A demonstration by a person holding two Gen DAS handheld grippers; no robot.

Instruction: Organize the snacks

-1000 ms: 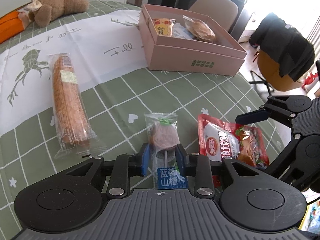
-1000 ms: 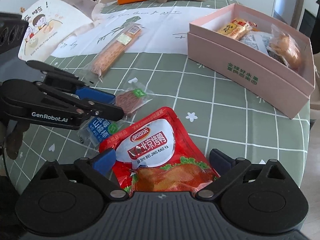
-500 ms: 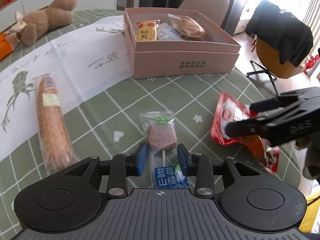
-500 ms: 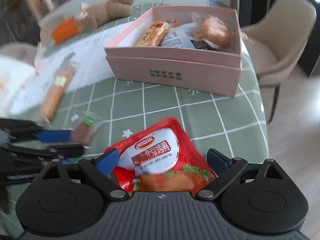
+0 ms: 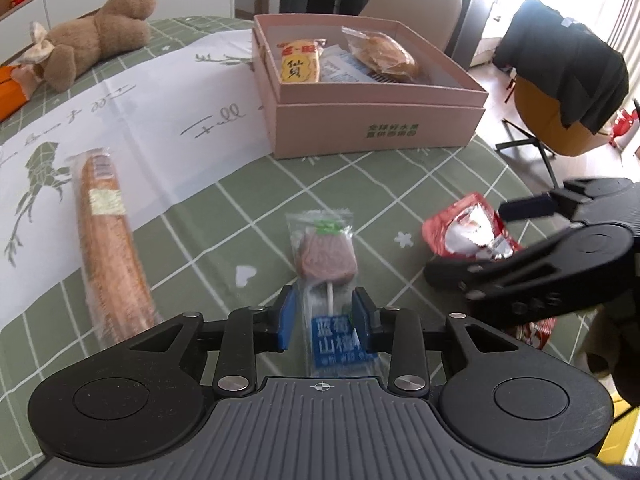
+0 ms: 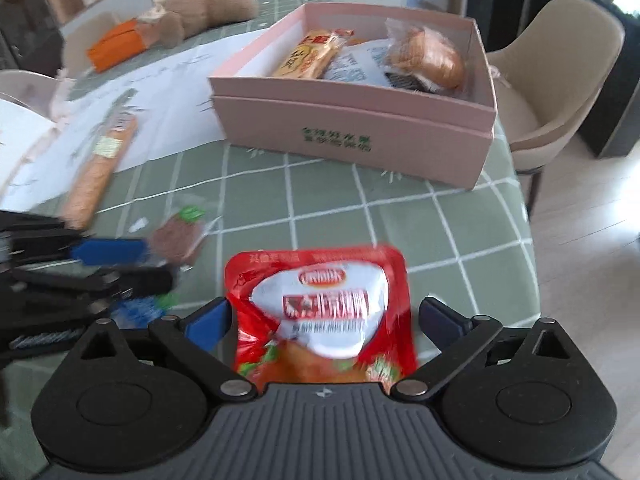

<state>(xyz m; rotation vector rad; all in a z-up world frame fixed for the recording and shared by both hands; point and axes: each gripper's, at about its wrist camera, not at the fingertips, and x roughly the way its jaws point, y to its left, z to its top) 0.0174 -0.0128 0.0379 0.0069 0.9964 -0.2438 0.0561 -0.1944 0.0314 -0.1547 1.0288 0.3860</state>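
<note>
Left wrist view, nearest first: the left hand-held gripper (image 5: 324, 312) is narrow, and its jaws have just been closing. Its blue pads sit against the sides of a clear lollipop packet (image 5: 326, 248), gripping it above the blue label. The packet's pink sweet points away over the green checked surface (image 5: 200, 240). Just to the right, the right hand-held gripper (image 6: 322, 316) stands wide, and its jaws have just been opening. A red roast-duck pouch (image 6: 320, 280) lies between them on the surface. The left pad is at the pouch's edge and the right pad is clear of it, so nothing is clamped. To the left of the lollipop, a long wrapped breadstick (image 5: 106, 240) lies partly on a white printed runner (image 5: 120, 120). Farther back stands an open pink box (image 5: 376, 128) holding a yellow rice-cracker packet (image 5: 299, 62), a wrapped bun (image 5: 380, 54) and a pale packet between them. A brown teddy bear (image 5: 96, 40) lies at the far left of the surface.
</note>
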